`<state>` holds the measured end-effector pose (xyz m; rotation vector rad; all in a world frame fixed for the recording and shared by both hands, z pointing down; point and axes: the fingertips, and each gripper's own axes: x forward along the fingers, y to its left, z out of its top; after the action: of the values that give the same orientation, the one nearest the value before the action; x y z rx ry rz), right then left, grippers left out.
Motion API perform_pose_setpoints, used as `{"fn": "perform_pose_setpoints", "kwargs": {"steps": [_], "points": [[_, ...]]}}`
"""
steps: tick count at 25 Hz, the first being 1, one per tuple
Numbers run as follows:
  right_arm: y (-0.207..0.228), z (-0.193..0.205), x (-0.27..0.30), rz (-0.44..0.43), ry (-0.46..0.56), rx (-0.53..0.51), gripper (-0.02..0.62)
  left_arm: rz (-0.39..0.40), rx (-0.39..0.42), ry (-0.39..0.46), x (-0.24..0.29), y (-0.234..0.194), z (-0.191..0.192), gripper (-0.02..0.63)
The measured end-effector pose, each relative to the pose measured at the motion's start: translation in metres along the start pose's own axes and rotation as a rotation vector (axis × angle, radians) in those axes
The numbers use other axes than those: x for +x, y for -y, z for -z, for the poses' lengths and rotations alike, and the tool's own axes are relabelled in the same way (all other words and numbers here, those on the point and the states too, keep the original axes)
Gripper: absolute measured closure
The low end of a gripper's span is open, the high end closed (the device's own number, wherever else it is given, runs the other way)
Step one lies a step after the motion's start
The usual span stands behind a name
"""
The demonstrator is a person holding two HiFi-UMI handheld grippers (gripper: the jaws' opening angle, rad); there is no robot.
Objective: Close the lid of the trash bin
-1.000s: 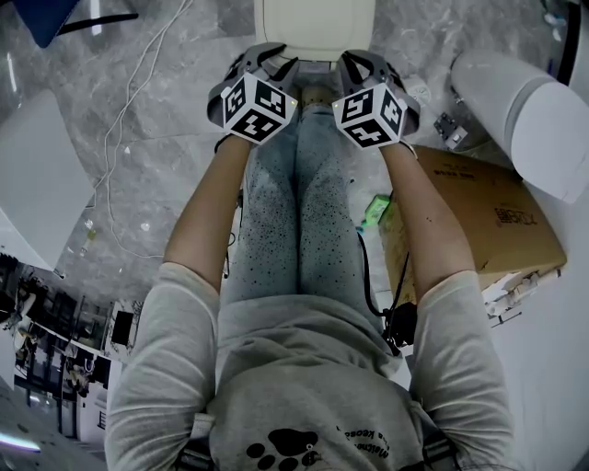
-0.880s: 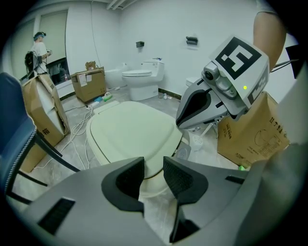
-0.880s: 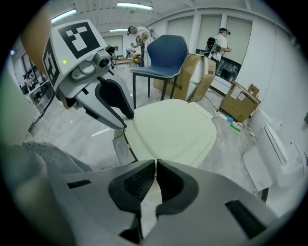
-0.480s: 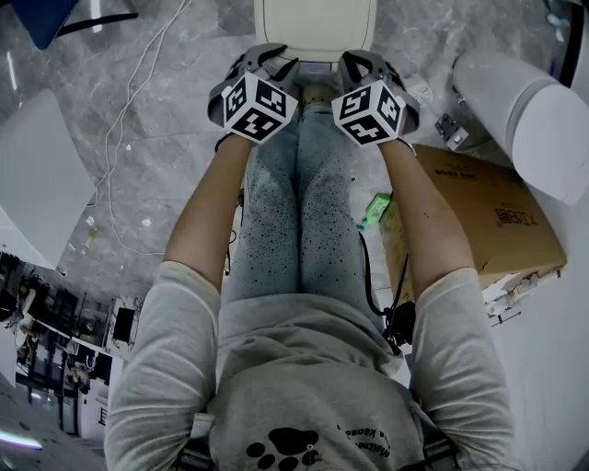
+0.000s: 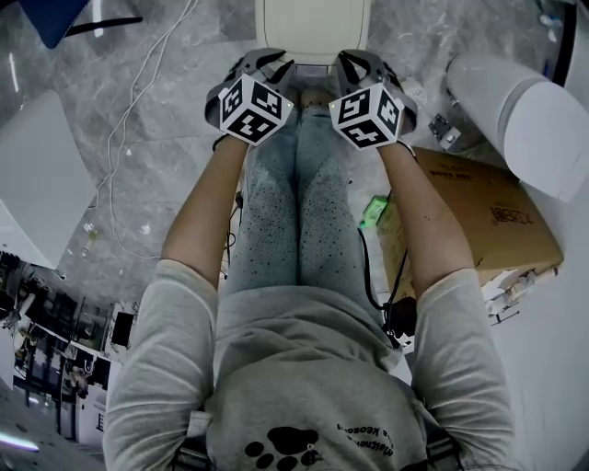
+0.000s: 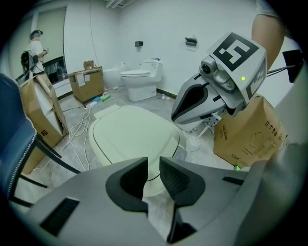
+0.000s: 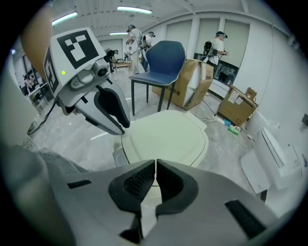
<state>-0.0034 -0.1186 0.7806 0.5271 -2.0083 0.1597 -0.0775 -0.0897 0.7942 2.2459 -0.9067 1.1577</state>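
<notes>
- Barely shifted since a second ago, in the head view: left gripper and right gripper side by side above the knees, fingers aimed down at the near edge of the cream bin lid. Bin lid just beyond both sets of fingertips, with its middle between the two pairs.
- Left gripper view: left gripper with fingers just drawn closer together, a narrow gap remaining and nothing in it. Bin lid lying flat, ahead of and below the fingertips, seemingly apart from them.
- Right gripper view: right gripper with fingers pressed together on nothing. Bin lid flat again, straight ahead past the fingertips, seemingly untouched.
- Judging by the flat bin lid: closing apparently done. Probably nothing left beyond drawing both grippers clear.
</notes>
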Motion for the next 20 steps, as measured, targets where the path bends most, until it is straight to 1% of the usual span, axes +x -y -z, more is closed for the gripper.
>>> {"fn": "perform_pose_setpoints", "kwargs": {"steps": [4,9,17,20], "points": [[0.006,-0.026,-0.026,0.022,0.043,-0.005,0.558,-0.001,0.021,0.026,-0.023,0.002,-0.021,0.544],[0.012,-0.055,-0.066,0.047,0.094,0.021,0.558,-0.007,0.036,0.041,-0.056,0.005,-0.049,0.57],[0.018,-0.076,-0.131,0.089,0.125,0.062,0.558,-0.03,0.04,0.075,-0.12,0.013,-0.091,0.584],[0.019,-0.089,-0.154,0.091,0.142,0.076,0.561,-0.046,0.037,0.078,-0.144,0.012,-0.103,0.585]]}}
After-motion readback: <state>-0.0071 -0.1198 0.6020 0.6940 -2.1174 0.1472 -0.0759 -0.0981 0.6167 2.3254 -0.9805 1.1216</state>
